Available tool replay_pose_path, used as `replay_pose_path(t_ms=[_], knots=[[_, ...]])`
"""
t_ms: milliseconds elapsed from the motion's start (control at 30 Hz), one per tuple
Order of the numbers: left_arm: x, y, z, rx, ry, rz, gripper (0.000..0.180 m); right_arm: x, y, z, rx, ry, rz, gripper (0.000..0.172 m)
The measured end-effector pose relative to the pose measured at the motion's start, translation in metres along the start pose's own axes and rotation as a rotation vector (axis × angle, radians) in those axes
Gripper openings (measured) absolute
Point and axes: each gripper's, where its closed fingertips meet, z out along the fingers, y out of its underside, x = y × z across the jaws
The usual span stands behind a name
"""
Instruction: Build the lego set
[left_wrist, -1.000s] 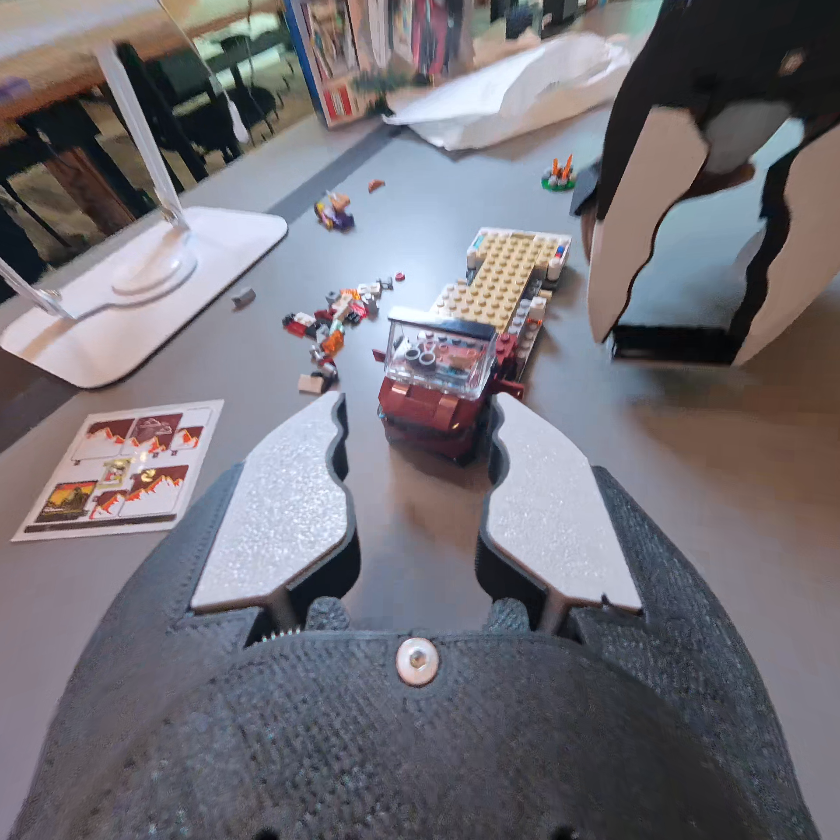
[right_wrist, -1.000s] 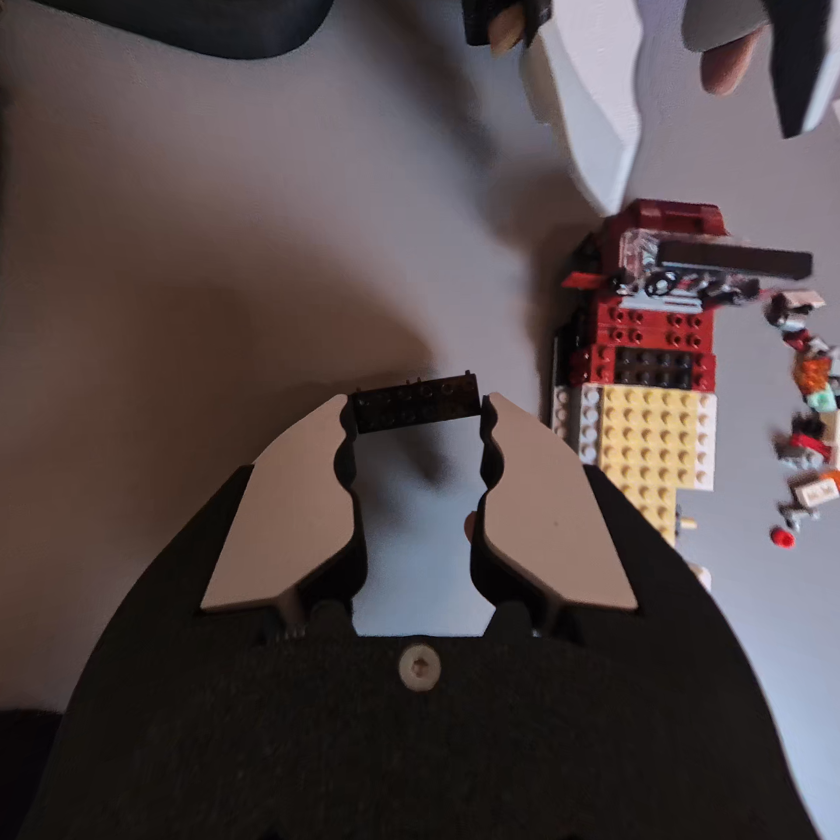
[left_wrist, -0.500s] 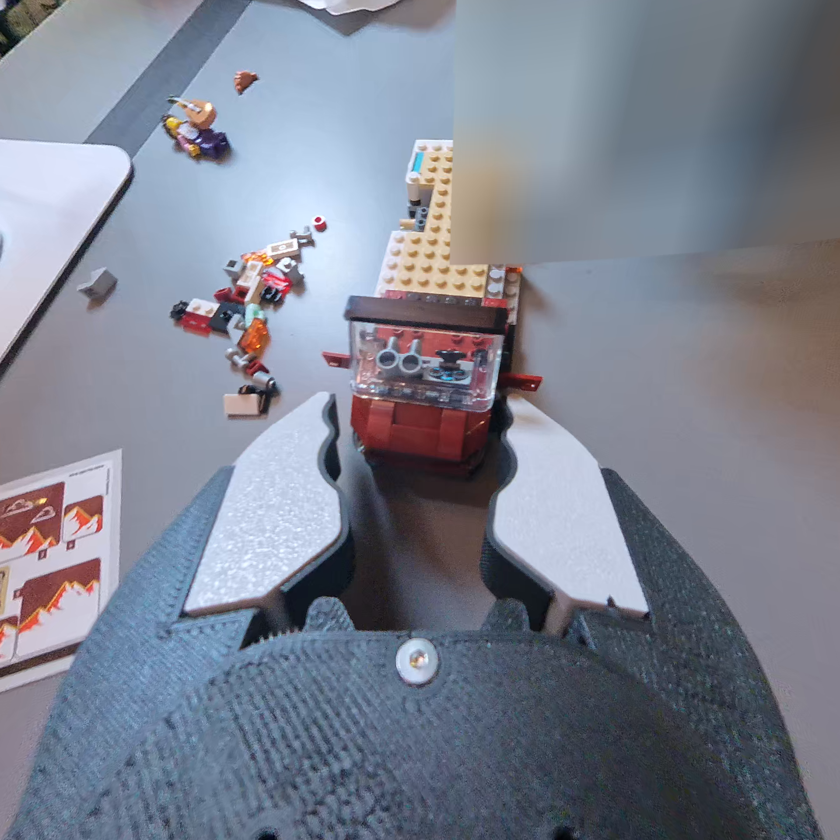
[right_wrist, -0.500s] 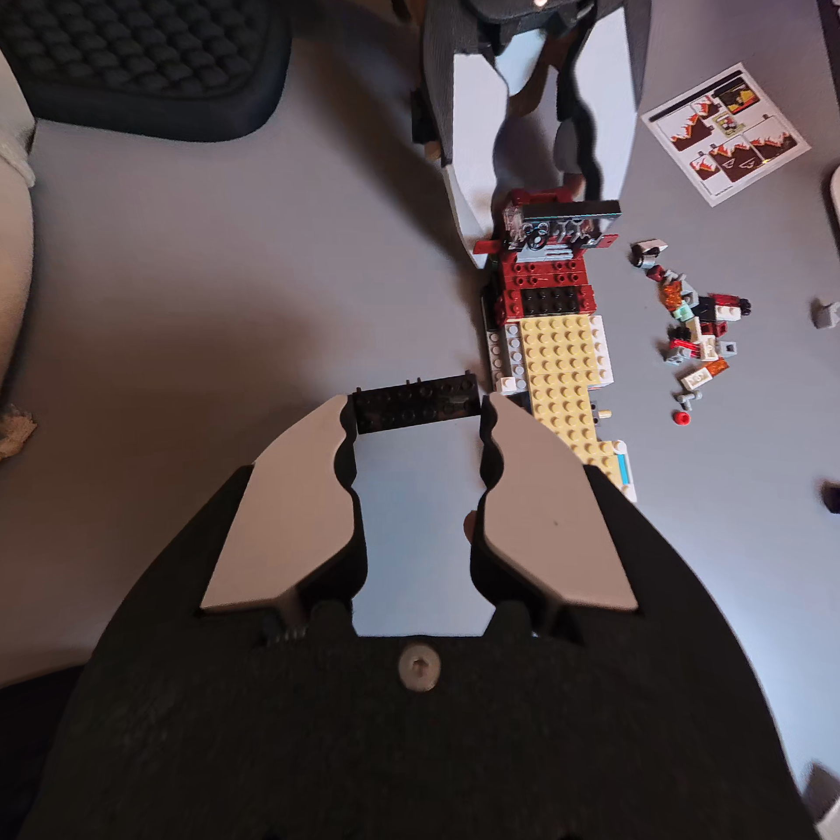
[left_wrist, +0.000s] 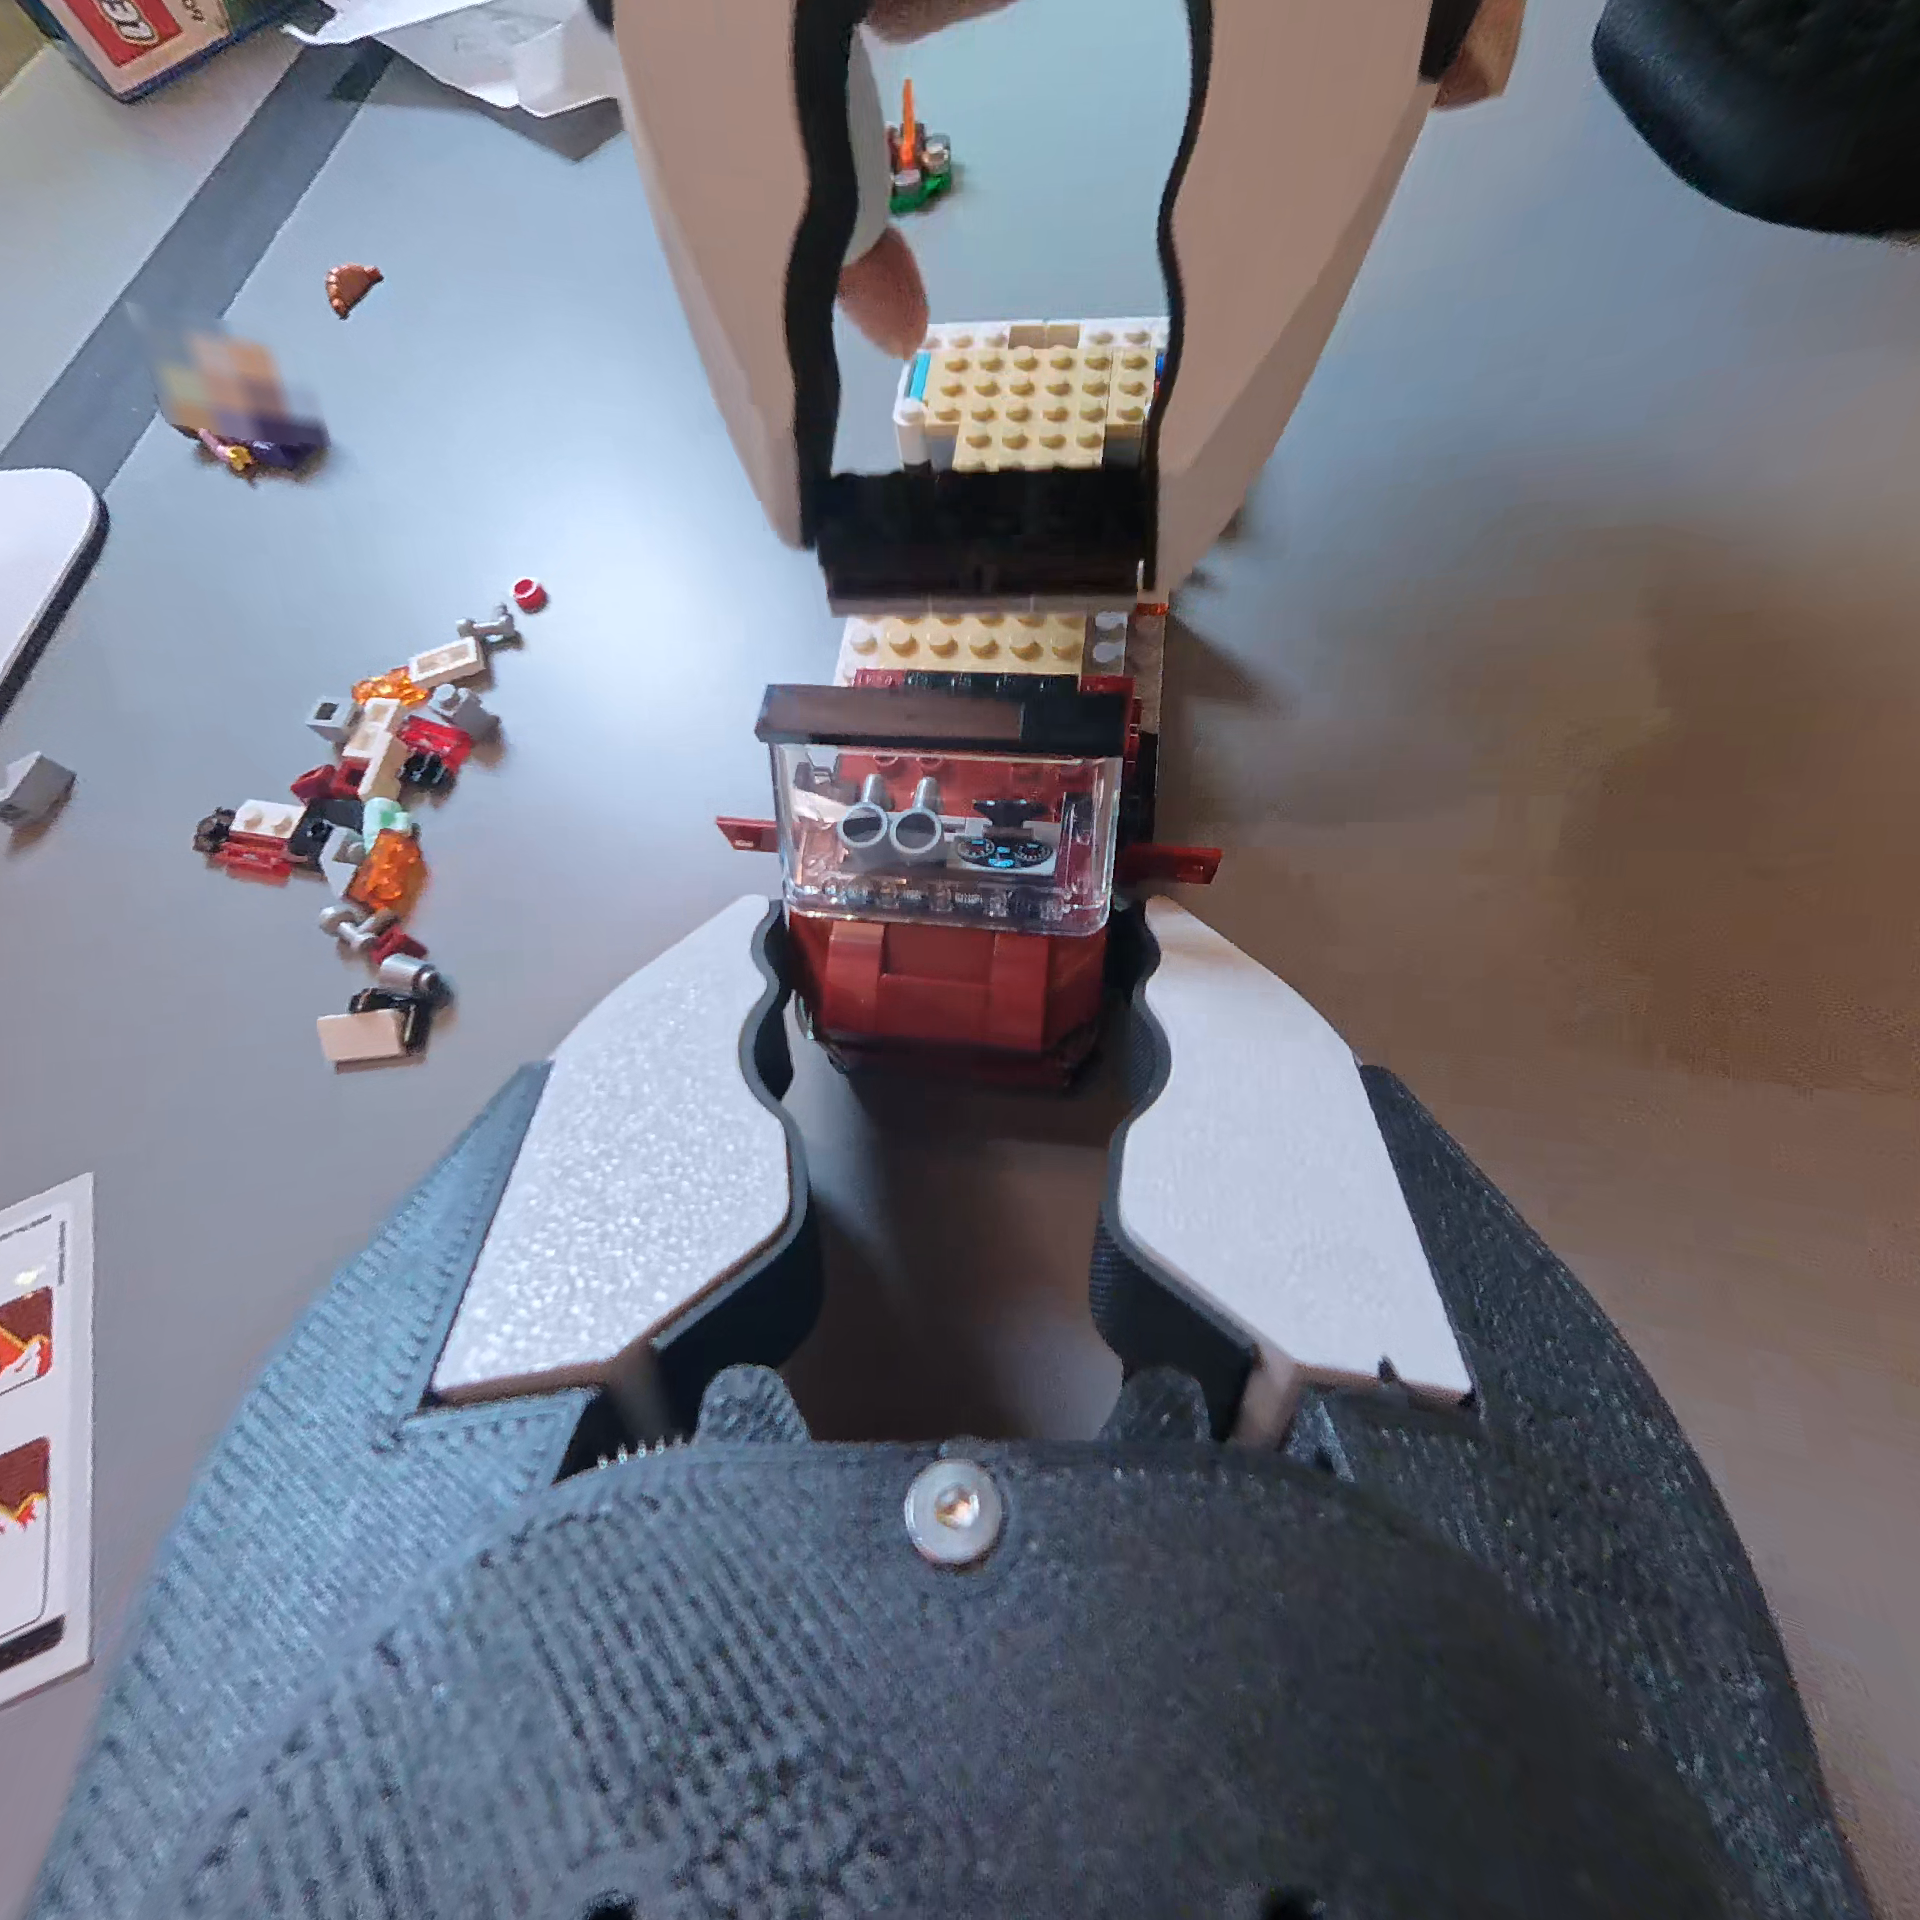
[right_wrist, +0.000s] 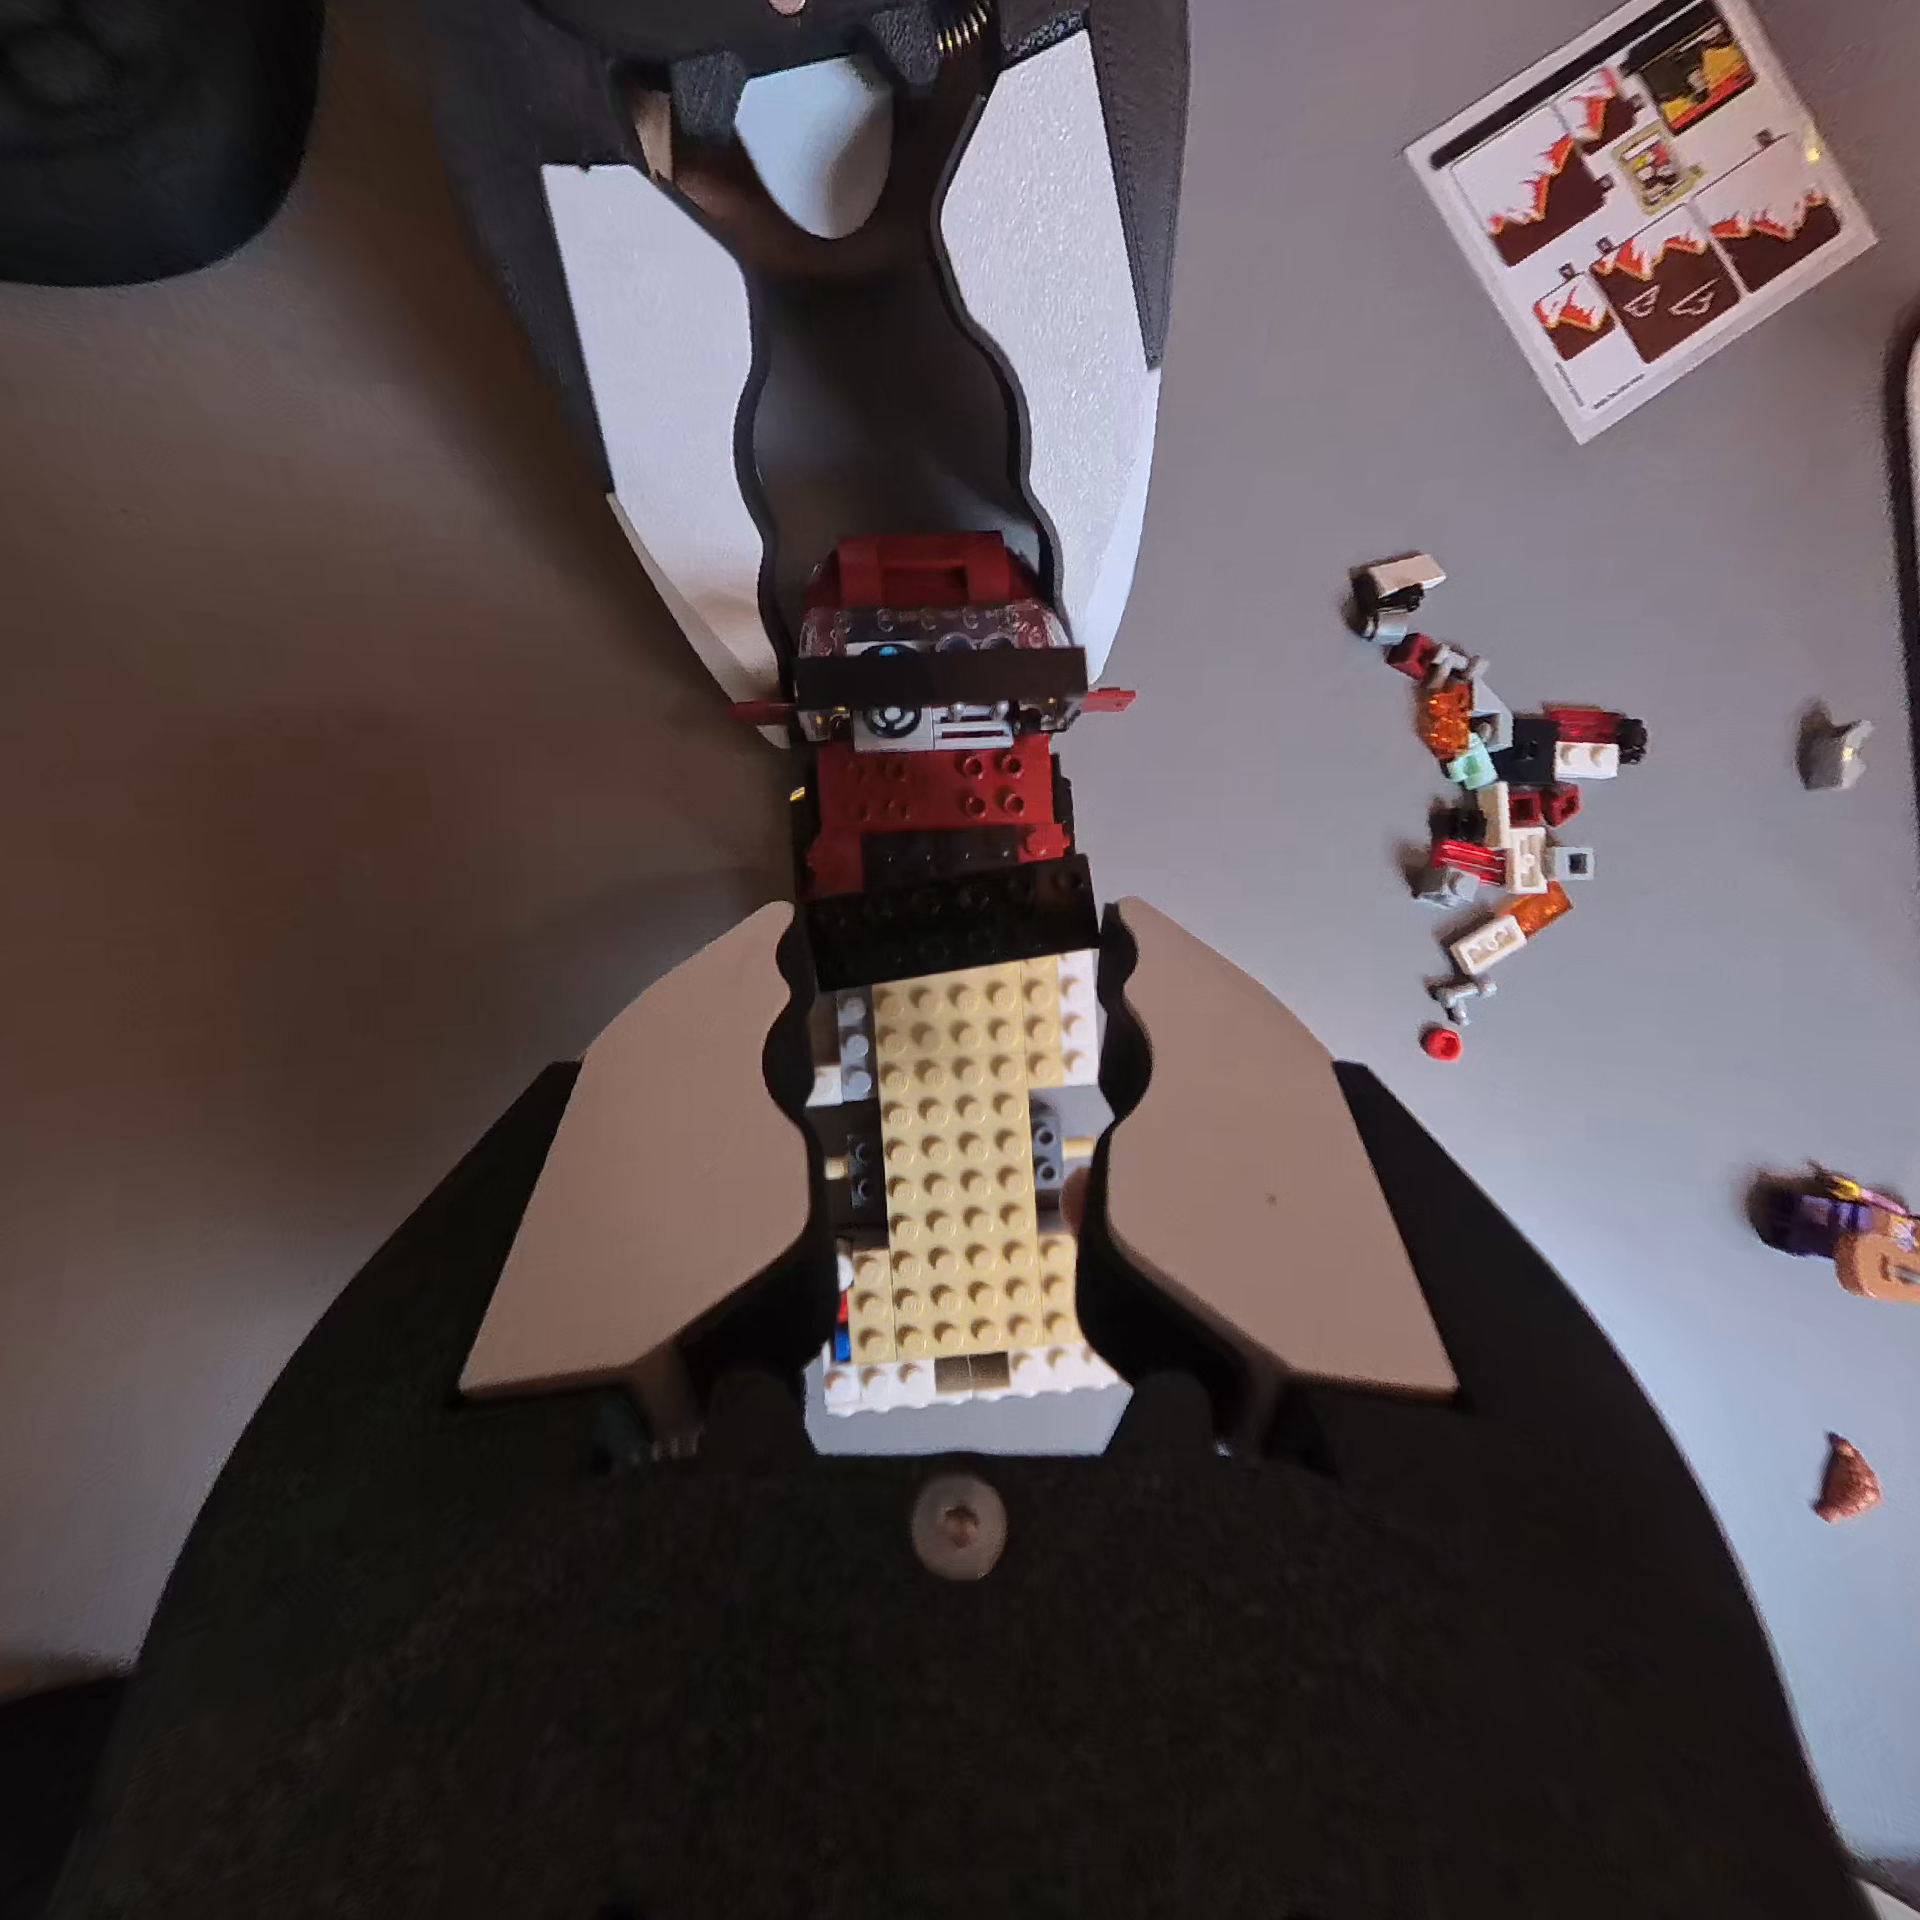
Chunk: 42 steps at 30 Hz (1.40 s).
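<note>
The right gripper (left_wrist: 982, 540) has swung across since a moment ago, from off beside the truck to straight above its tan deck, and the left gripper (left_wrist: 956, 966) has slid its fingers up along the red nose.

Left wrist view: the brick truck (left_wrist: 951, 831) sits on the grey table (left_wrist: 1558, 727), clear windscreen facing us. The left fingers flank the dark red front, set about as wide as the nose; the pads look to be touching its sides, though a firm press I cannot confirm. Beyond, the right gripper pinches a black plate (left_wrist: 982, 545) by its two ends, hanging over the tan studs. Loose bricks (left_wrist: 364, 821) lie to the left.

Right wrist view: the black plate (right_wrist: 951, 920) is clamped end to end between the right fingers, just behind the truck's red cab (right_wrist: 930, 800), slightly skewed. I'd square it to the stud rows, brace the nose steady, then press straight down
</note>
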Motion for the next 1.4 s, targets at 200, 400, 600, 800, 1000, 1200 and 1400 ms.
replay_pose_path(t_ms=[200, 400, 600, 800, 1000, 1200, 1400], knots=[[0.002, -0.001, 0.002, 0.003, 0.024, 0.012, 0.062, -0.006, 0.001, 0.013, -0.059, -0.026, 0.053, 0.053], [0.003, -0.002, 0.002, 0.003, 0.027, 0.017, 0.062, -0.006, 0.004, 0.017, -0.067, -0.019, 0.106, 0.053], [0.003, -0.002, 0.002, 0.003, 0.026, 0.016, 0.062, -0.006, 0.003, 0.017, -0.062, -0.017, 0.113, 0.053], [0.003, -0.002, 0.001, 0.004, 0.026, 0.016, 0.062, -0.006, 0.003, 0.017, -0.048, -0.023, 0.11, 0.053], [0.003, -0.002, 0.001, 0.004, 0.026, 0.017, 0.062, -0.007, 0.002, 0.018, -0.036, -0.023, 0.111, 0.054], [0.003, -0.002, 0.001, 0.004, 0.025, 0.018, 0.062, -0.006, -0.001, 0.019, -0.021, -0.012, 0.116, 0.053], [0.003, -0.002, 0.001, 0.004, 0.024, 0.018, 0.062, -0.006, -0.002, 0.02, -0.004, -0.007, 0.121, 0.053]])
